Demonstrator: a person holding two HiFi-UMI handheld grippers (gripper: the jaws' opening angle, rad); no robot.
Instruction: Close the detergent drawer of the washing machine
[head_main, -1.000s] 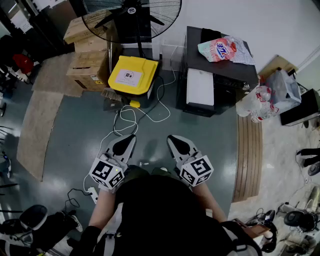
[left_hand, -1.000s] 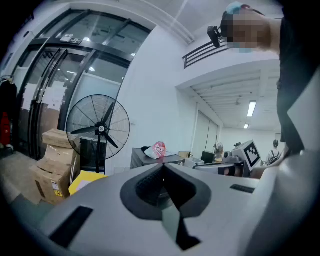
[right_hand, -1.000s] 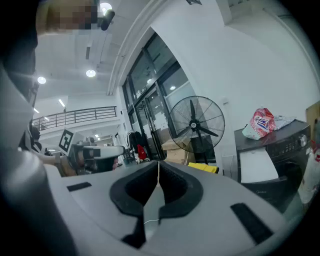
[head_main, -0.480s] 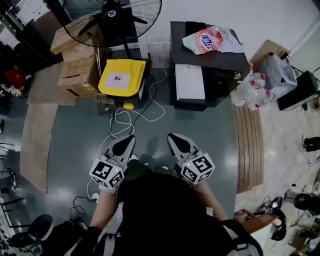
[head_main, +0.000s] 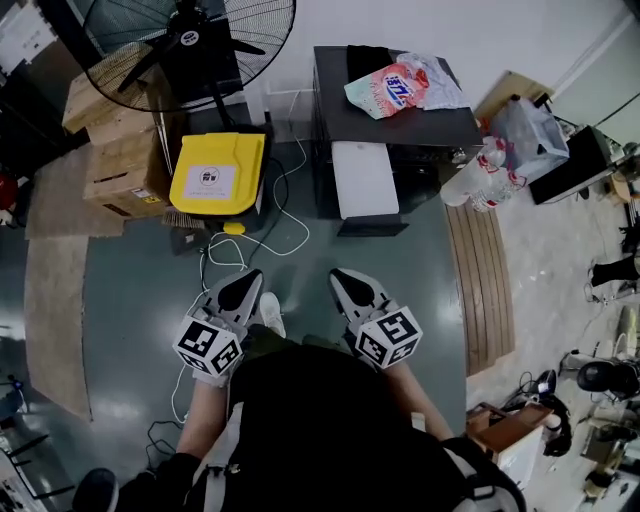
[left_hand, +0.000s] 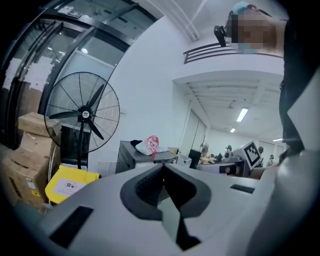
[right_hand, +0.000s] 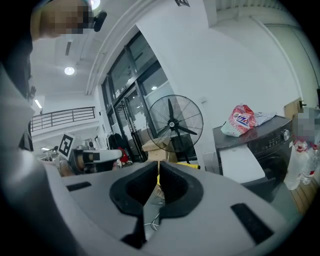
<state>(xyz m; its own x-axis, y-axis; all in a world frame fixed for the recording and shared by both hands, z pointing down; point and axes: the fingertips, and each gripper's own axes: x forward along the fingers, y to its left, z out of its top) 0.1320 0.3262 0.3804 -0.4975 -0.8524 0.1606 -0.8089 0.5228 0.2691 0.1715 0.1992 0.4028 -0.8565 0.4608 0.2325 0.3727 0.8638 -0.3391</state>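
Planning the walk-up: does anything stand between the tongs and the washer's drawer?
Nothing visible stands there: only floor, with a cable lying on it, between the left tongs, the right tongs and the drawer.

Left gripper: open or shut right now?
Shut. In the left gripper view the left gripper's fingers meet at the tips, nothing between them.

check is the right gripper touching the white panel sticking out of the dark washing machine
Apart: the head view shows grey floor between the right gripper and the white panel.
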